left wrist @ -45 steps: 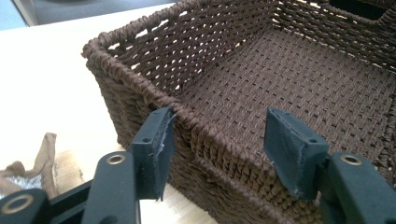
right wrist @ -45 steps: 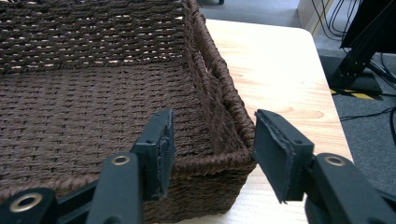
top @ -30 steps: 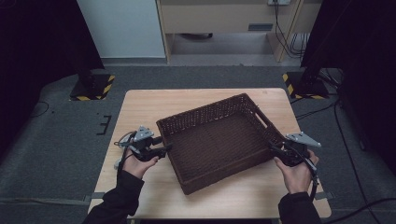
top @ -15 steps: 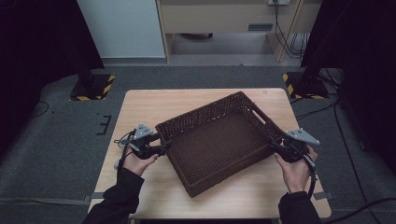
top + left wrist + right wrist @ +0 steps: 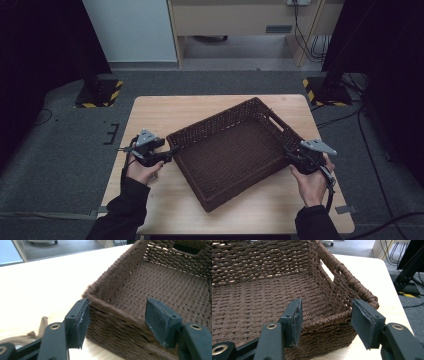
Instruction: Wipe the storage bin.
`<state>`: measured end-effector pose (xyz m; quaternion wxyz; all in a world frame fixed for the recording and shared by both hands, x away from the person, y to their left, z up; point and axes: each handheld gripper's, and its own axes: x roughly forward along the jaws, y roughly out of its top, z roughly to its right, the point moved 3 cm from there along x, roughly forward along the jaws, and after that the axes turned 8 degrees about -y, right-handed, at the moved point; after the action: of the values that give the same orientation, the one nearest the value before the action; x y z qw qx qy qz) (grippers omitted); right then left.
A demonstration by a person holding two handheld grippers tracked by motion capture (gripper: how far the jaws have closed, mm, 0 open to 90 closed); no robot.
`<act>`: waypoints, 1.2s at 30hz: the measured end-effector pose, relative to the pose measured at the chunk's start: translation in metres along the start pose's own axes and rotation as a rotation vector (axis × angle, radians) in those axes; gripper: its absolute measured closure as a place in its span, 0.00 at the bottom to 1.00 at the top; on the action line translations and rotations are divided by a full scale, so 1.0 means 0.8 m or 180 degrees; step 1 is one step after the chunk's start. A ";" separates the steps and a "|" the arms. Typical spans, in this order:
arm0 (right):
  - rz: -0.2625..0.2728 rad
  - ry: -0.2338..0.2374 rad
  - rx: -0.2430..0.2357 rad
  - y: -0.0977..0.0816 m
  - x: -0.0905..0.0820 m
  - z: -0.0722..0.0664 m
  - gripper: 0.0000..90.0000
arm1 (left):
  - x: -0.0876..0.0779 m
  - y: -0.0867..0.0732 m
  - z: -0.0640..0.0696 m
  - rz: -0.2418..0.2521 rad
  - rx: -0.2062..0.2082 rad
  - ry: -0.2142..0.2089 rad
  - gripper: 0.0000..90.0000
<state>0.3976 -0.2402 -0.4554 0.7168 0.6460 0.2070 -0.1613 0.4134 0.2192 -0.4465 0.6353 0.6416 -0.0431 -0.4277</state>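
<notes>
Left gripper (image 5: 169, 151) at near-left corner of dark brown woven wicker basket (image 5: 235, 150), jaws spread wide astride corner rim, pads off weave; jaws just opened, where a second ago they pinched closer. Basket sits skewed on light wooden table (image 5: 165, 112), near centre, turned slightly from its earlier lie. Right gripper (image 5: 291, 156) at basket's right corner, jaws wide around rim, not pressing, eased slightly narrower. Both hands scarcely shifted.
</notes>
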 end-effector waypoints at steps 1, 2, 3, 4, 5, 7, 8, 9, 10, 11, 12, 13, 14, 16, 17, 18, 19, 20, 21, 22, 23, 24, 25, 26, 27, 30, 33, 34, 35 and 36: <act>0.0021 -0.0016 -0.0002 0.000 0.002 0.000 0.48 | 0.001 0.001 -0.002 0.0013 0.0003 0.0005 0.39; 0.0030 -0.0019 -0.0001 0.001 0.003 0.001 0.49 | 0.001 0.002 -0.003 0.0027 0.0002 0.0011 0.39; 0.0036 -0.0017 -0.0018 0.001 0.004 0.001 0.49 | 0.003 0.003 -0.006 0.0032 0.0003 0.0014 0.39; 0.0046 -0.0013 -0.0030 0.001 0.006 0.002 0.48 | 0.005 0.004 -0.007 0.0042 0.0001 0.0010 0.39; 0.0051 -0.0011 -0.0032 0.002 0.006 0.002 0.48 | 0.008 0.005 -0.009 0.0060 -0.0001 -0.0001 0.39; 0.0050 0.0015 -0.0055 0.003 0.006 0.003 0.48 | 0.015 0.007 -0.013 0.0072 -0.0005 -0.0021 0.40; 0.0059 0.0012 -0.0063 0.003 0.005 0.003 0.48 | 0.019 0.006 -0.015 0.0029 0.0012 -0.0034 0.40; 0.0080 0.0033 -0.0049 0.004 0.003 0.002 0.47 | 0.021 0.006 -0.016 0.0012 0.0008 -0.0040 0.41; 0.0091 0.0054 -0.0040 0.005 0.002 0.001 0.47 | 0.023 0.004 -0.017 -0.0033 0.0002 -0.0043 0.43; 0.0110 0.0072 -0.0023 0.006 -0.001 0.000 0.46 | 0.025 0.002 -0.018 -0.0043 -0.0002 -0.0040 0.45; 0.0126 0.0098 -0.0004 0.008 -0.005 -0.003 0.46 | 0.025 0.002 -0.018 -0.0040 -0.0008 -0.0042 0.45; 0.0125 0.0106 0.0007 0.009 -0.006 -0.004 0.46 | 0.024 0.001 -0.018 -0.0032 -0.0027 -0.0049 0.45; 0.0121 0.0133 0.0012 0.009 -0.008 -0.006 0.46 | 0.023 0.001 -0.017 -0.0038 -0.0034 -0.0050 0.45; 0.0083 0.0142 0.0018 0.008 -0.011 -0.009 0.46 | 0.022 0.001 -0.014 -0.0064 -0.0035 -0.0035 0.45; 0.0054 0.0142 0.0020 0.006 -0.011 -0.011 0.46 | 0.021 0.000 -0.012 -0.0073 -0.0037 -0.0026 0.45; 0.0028 0.0149 0.0005 0.005 -0.011 -0.012 0.46 | 0.019 0.000 -0.009 -0.0091 -0.0041 -0.0020 0.45; 0.0004 0.0146 -0.0007 0.004 -0.009 -0.014 0.46 | 0.017 -0.001 -0.007 -0.0098 -0.0047 -0.0025 0.45; -0.0016 0.0140 -0.0013 0.003 -0.008 -0.015 0.47 | 0.015 -0.001 -0.005 -0.0122 -0.0037 -0.0045 0.45; -0.0016 0.0142 -0.0033 0.002 -0.005 -0.017 0.47 | 0.013 -0.001 -0.003 -0.0130 -0.0020 -0.0066 0.45; -0.0013 0.0153 -0.0026 0.001 -0.003 -0.018 0.48 | 0.009 0.001 -0.004 -0.0125 0.0020 -0.0070 0.46; -0.0010 0.0153 -0.0032 0.001 -0.001 -0.019 0.48 | 0.007 0.003 -0.006 -0.0117 0.0013 -0.0089 0.50; -0.0004 0.0124 -0.0064 0.002 0.001 -0.019 0.48 | 0.007 0.004 -0.008 -0.0085 -0.0002 -0.0087 0.51; 0.0001 0.0110 -0.0086 0.002 0.002 -0.019 0.49 | 0.007 0.006 -0.011 -0.0069 -0.0011 -0.0081 0.51; 0.0012 0.0117 -0.0092 0.002 0.003 -0.019 0.49 | 0.008 0.005 -0.013 -0.0072 -0.0023 -0.0097 0.53; 0.0026 0.0119 -0.0088 0.002 0.004 -0.018 0.49 | 0.009 0.004 -0.015 -0.0086 -0.0031 -0.0105 0.54; 0.0080 0.0117 -0.0088 0.002 0.008 -0.016 0.50 | 0.016 -0.001 -0.017 -0.0081 -0.0088 -0.0181 0.56; 0.0090 0.0101 -0.0106 0.003 0.010 -0.016 0.50 | 0.016 -0.001 -0.010 -0.0115 -0.0010 -0.0190 0.66; 0.0100 0.0102 -0.0143 0.004 0.009 -0.016 0.50 | 0.015 -0.001 -0.009 -0.0131 0.0017 -0.0158 0.66; 0.0100 0.0117 -0.0139 0.004 0.008 -0.016 0.50 | 0.014 -0.001 -0.007 -0.0132 0.0001 -0.0161 0.66; 0.0103 0.0147 -0.0133 0.005 0.006 -0.017 0.50 | 0.013 -0.002 -0.006 -0.0156 0.0012 -0.0167 0.66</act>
<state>0.4025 -0.2261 -0.4554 0.7277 0.6377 0.2163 -0.1304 0.4217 0.2170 -0.4535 0.6221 0.6321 -0.0448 -0.4598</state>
